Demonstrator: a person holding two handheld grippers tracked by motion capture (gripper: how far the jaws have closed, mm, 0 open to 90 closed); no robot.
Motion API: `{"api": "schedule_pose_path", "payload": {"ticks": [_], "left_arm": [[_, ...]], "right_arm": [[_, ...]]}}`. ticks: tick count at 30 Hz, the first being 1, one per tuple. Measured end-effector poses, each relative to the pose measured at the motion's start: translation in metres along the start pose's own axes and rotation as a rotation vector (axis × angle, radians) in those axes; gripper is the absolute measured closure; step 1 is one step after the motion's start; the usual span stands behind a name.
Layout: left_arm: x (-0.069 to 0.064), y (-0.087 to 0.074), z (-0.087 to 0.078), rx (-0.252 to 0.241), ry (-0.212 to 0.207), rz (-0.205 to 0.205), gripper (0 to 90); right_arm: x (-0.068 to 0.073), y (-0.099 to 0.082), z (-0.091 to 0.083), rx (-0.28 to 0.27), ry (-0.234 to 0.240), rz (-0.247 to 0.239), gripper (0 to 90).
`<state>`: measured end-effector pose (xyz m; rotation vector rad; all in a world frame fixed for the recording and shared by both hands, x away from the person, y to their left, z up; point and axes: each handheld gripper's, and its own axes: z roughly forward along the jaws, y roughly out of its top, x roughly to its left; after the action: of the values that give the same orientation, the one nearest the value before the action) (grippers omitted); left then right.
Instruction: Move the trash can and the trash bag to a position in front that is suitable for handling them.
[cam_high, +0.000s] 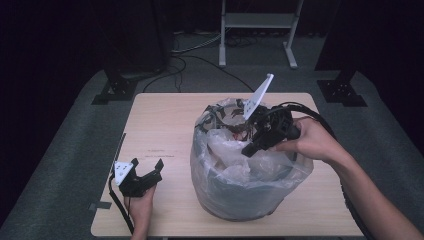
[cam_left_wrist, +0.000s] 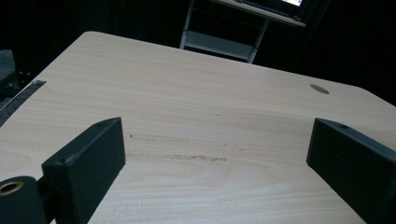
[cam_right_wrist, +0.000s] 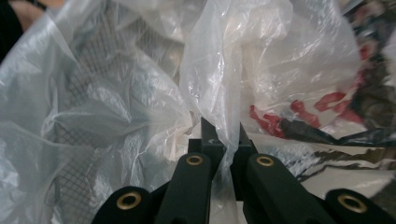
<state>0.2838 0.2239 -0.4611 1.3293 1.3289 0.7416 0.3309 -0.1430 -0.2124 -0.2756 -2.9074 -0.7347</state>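
— What are the fingers of the right gripper (cam_high: 252, 147) doing?

— Clenched on a fold of the clear plastic bag (cam_high: 225, 150). In the right gripper view the film (cam_right_wrist: 219, 93) rises as a thin pleat straight up from between the two black fingers (cam_right_wrist: 208, 135), which are pressed together with only the plastic between them.

— And where is that bag?

— It lines a dark mesh bin (cam_high: 240, 195) on the right half of the tabletop (cam_high: 160, 125), and its edge is draped over the bin's rim. The pinch sits inside the opening, near the rim on the person's right. Crumpled rubbish with red print (cam_right_wrist: 299, 114) lies in the bag, just beside the fingers.

— The left gripper (cam_high: 147, 167)?

— Released. Its fingers (cam_left_wrist: 88, 163) stand wide apart, low over bare wood, touching nothing, well apart from the bin.

— Room to move?

— Open tabletop to the left of the bin and behind it. The bin stands near the front edge, with a narrower strip of wood on its right. The left gripper rests near the front left corner.
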Motion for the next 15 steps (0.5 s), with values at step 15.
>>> {"api": "schedule_pose_path", "payload": {"ticks": [15], "left_arm": [[0.001,0.000,0.000,0.000,0.003,-0.006,3.4]], "right_arm": [[0.007,0.003,0.015,0.095,0.050,-0.044,78.4]]}}
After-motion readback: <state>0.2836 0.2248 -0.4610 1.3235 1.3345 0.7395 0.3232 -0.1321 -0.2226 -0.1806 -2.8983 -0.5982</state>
